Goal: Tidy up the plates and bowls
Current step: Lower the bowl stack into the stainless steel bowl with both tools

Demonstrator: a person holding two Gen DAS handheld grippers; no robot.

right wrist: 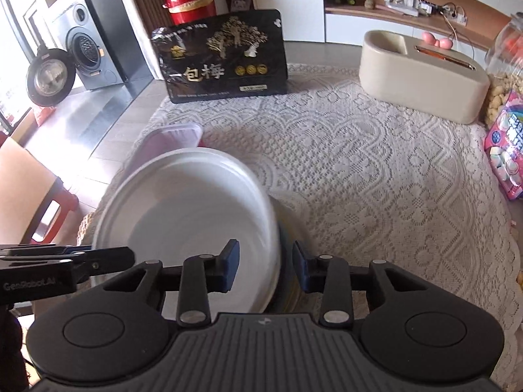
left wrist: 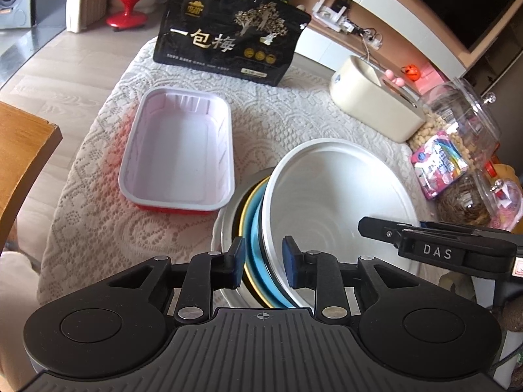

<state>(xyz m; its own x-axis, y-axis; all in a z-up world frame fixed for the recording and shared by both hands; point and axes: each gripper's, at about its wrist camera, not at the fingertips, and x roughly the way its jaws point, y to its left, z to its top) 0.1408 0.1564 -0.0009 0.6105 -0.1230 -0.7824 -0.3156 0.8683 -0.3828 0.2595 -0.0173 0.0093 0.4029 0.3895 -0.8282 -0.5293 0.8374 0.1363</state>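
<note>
Blue-padded fingers of the left hand-held gripper [left wrist: 264, 263] sit closest in the left wrist view, standing apart with the rims of a stack of dishes running between them; the pads do not visibly press on any rim, so the jaws read as open. That stack sits at the near edge of the table [left wrist: 294, 104], which is covered by a white lace cloth. A large white bowl [left wrist: 336, 209] lies on top, tilted up on its left side, and beneath it a blue bowl [left wrist: 256, 228] shows its rim, then a thin yellow rim [left wrist: 243, 209], and a pale plate [left wrist: 222, 235] at the bottom.

In the right wrist view the right hand-held gripper [right wrist: 265, 269] is likewise spread, its fingers straddling the right edge of the white bowl [right wrist: 183, 209] without clamping it; the bowl's edge looks blurred there. The left device's black arm enters from the left edge just beside the bowl.

Left of the stack lies a rectangular tray [left wrist: 178, 150], white inside and red outside, near but apart from the bowls. Behind it a black snack bag [left wrist: 228, 37] with gold lettering stands upright. Further right sit a cream tissue box [left wrist: 372, 104], clear jars [left wrist: 457, 130] and a pink candy packet [left wrist: 438, 163].
</note>
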